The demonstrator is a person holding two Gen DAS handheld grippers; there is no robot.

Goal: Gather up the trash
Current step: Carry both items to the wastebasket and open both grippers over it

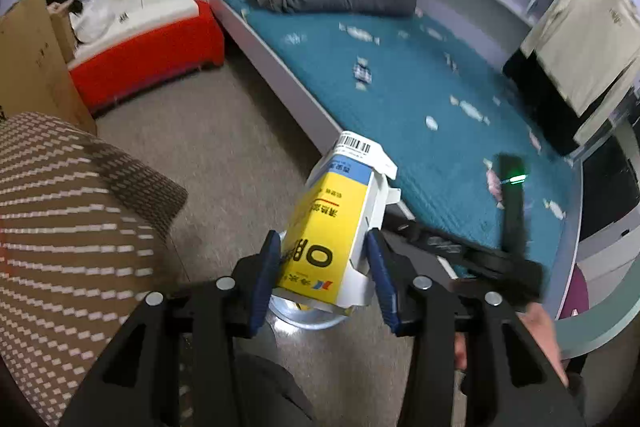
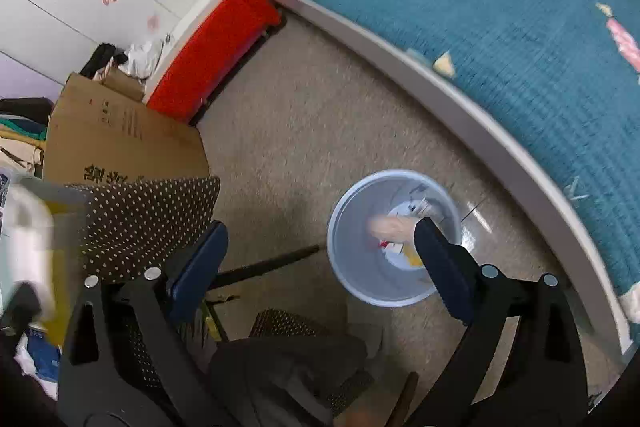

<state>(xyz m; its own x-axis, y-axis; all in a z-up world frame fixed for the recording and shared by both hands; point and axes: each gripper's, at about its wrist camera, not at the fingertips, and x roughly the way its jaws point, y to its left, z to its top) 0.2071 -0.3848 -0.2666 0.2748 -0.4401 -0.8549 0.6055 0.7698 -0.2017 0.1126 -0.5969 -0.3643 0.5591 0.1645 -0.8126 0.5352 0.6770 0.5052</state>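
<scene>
The left gripper (image 1: 324, 267) clamps a yellow carton (image 1: 332, 227); the right gripper (image 2: 320, 251) gapes wide (nothing held), bin (image 2: 340, 227) at one o'clock.

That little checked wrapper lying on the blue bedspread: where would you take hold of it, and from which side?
Judging by its pose, take the checked wrapper across its narrow middle, coming straight down from above. It lies flat on the bedspread with twisted ends sticking out, so there is no edge to slip under from the side. The open right hand-held gripper looks free for it.
</scene>
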